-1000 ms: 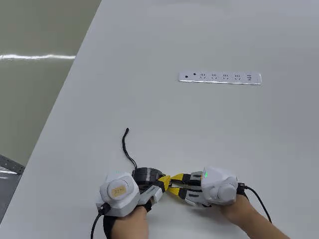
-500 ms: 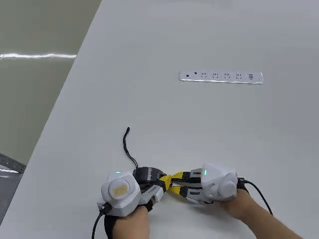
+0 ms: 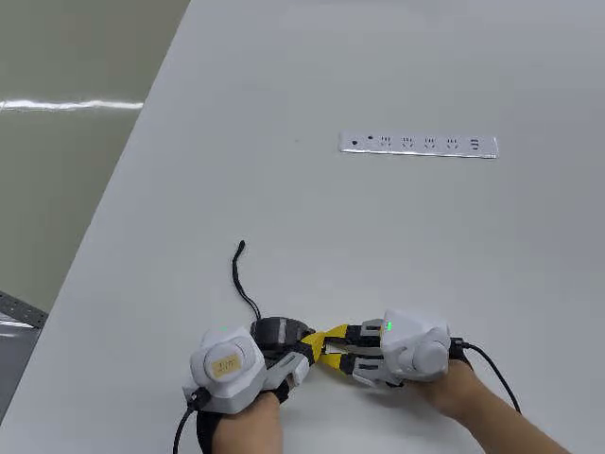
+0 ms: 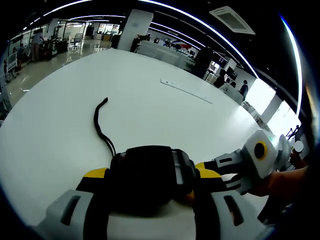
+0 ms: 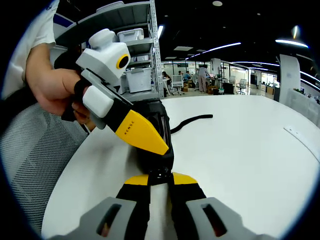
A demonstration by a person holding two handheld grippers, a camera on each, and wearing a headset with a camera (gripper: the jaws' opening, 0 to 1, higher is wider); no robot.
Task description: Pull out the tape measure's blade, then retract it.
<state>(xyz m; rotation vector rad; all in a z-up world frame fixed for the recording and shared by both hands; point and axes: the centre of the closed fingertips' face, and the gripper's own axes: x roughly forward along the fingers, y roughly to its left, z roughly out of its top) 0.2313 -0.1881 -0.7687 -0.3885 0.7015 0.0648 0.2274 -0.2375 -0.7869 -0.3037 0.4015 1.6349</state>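
Note:
The black tape measure (image 3: pixel 279 333) lies near the table's front edge, its black wrist cord (image 3: pixel 241 279) trailing away across the table. My left gripper (image 3: pixel 288 342) is shut on its case; in the left gripper view the case (image 4: pixel 150 170) sits between my yellow jaws. My right gripper (image 3: pixel 329 346) comes in from the right, touching the case's side. In the right gripper view its yellow jaws (image 5: pixel 160 179) are shut on the blade's tip at the foot of the case (image 5: pixel 155 140). No length of blade is visible between case and jaws.
A white power strip (image 3: pixel 418 145) lies flat at the back right of the white table (image 3: pixel 378 236). The table's left edge (image 3: pixel 113 189) drops to a grey floor. Open tabletop stretches between the grippers and the strip.

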